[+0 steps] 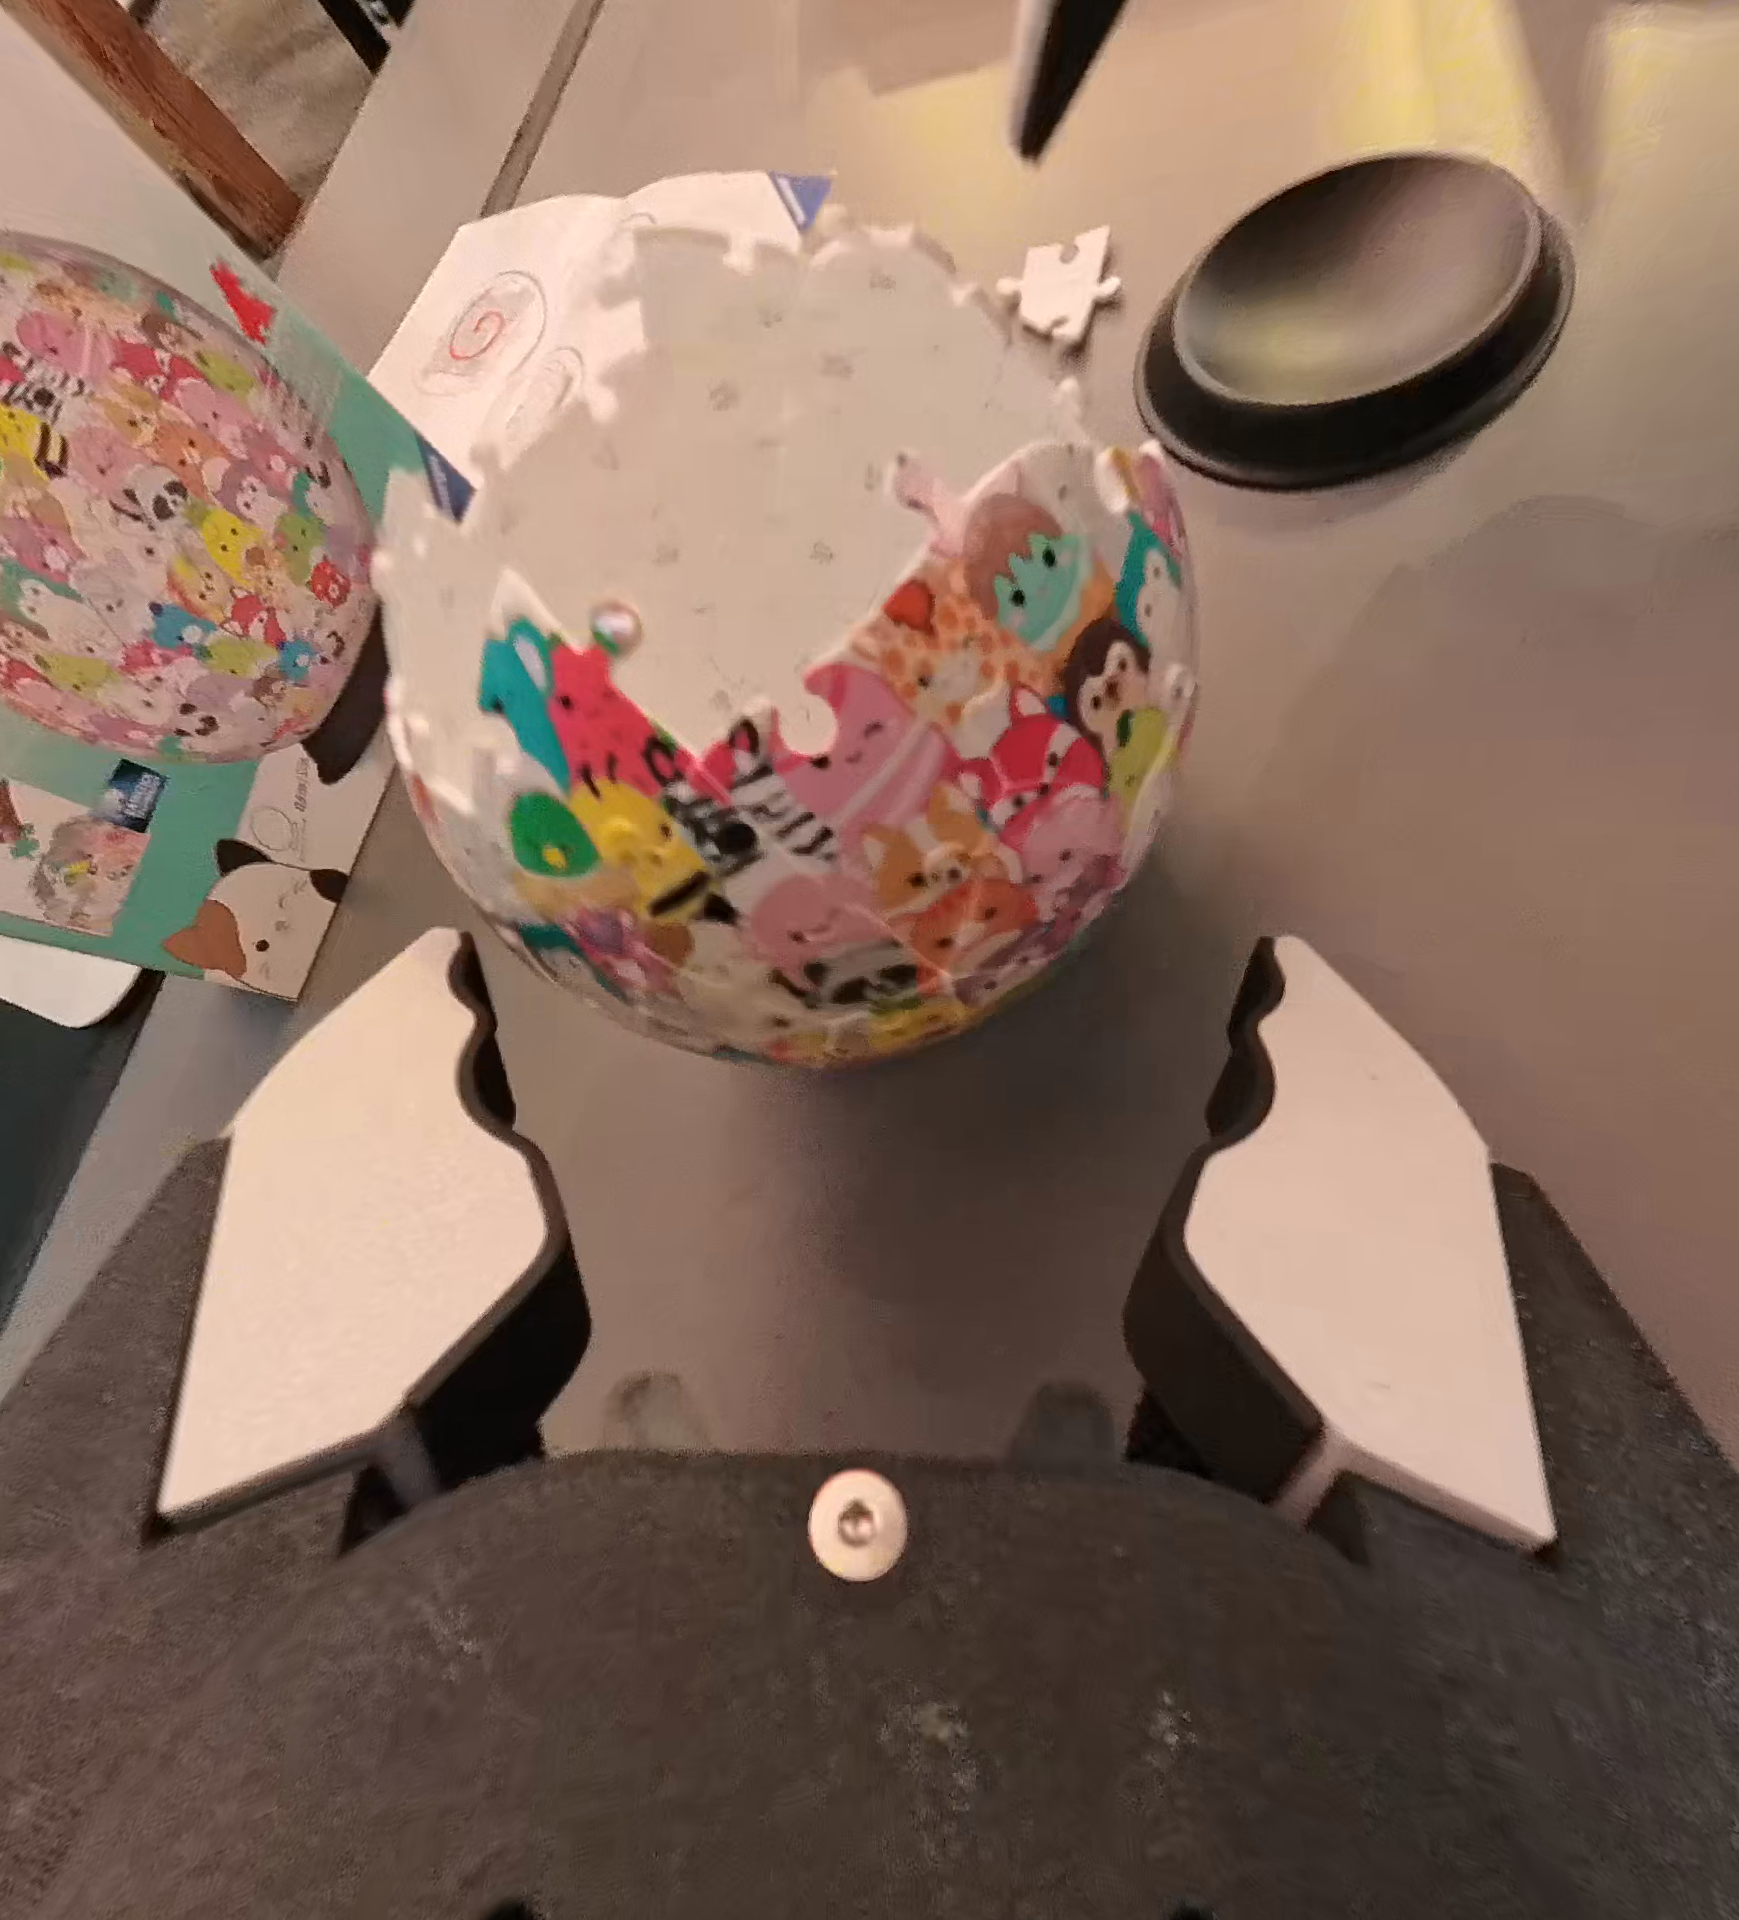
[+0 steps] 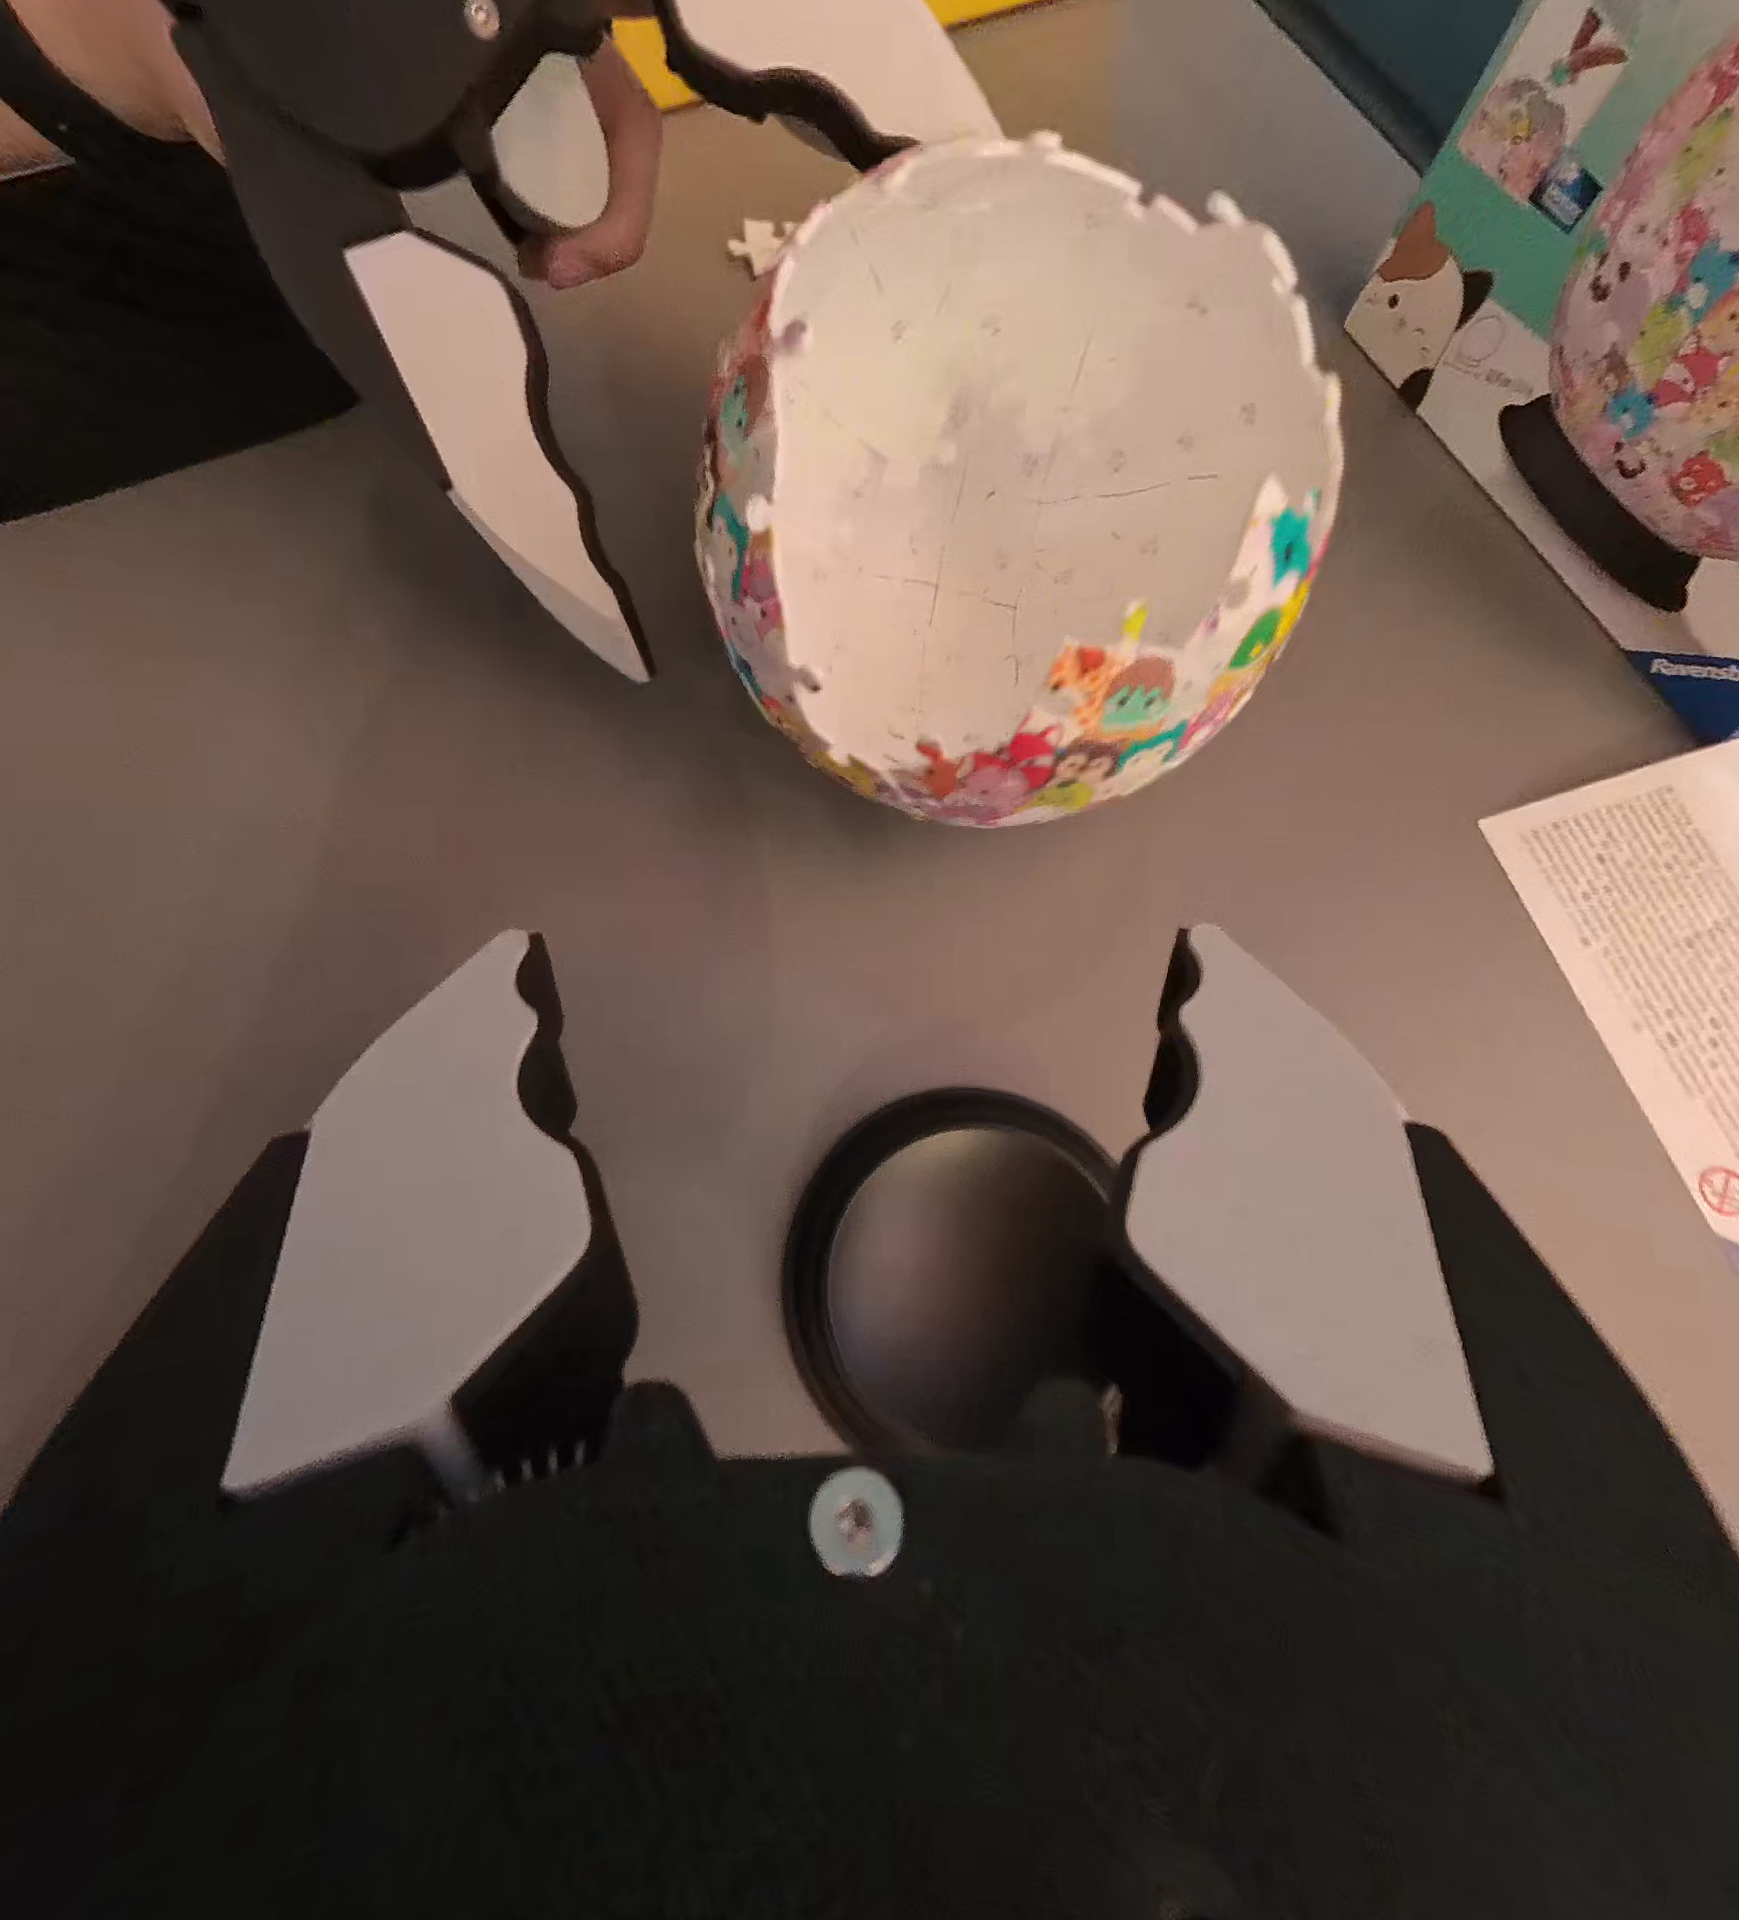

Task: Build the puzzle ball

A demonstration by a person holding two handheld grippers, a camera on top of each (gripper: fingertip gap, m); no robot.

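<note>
On grey table (image 2: 221,831): half-built puzzle ball (image 2: 1010,499) | left tool (image 1: 860,997) apart | right tool (image 2: 860,987) apart | box (image 2: 1623,312) bears printed branding

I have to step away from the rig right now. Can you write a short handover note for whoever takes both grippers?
Left gripper: open, empty, just short of the ball.
Right gripper: open, empty, over the black stand.
Ball: a part-built shell lying on the grey table, opening upward, top pieces missing.
Loose piece: white side up, beyond the ball, beside the stand.
Box and leaflet lie at the sides.
Done: lower shell. Left: fit the remaining pieces, probably then seat the ball on the stand.
</note>
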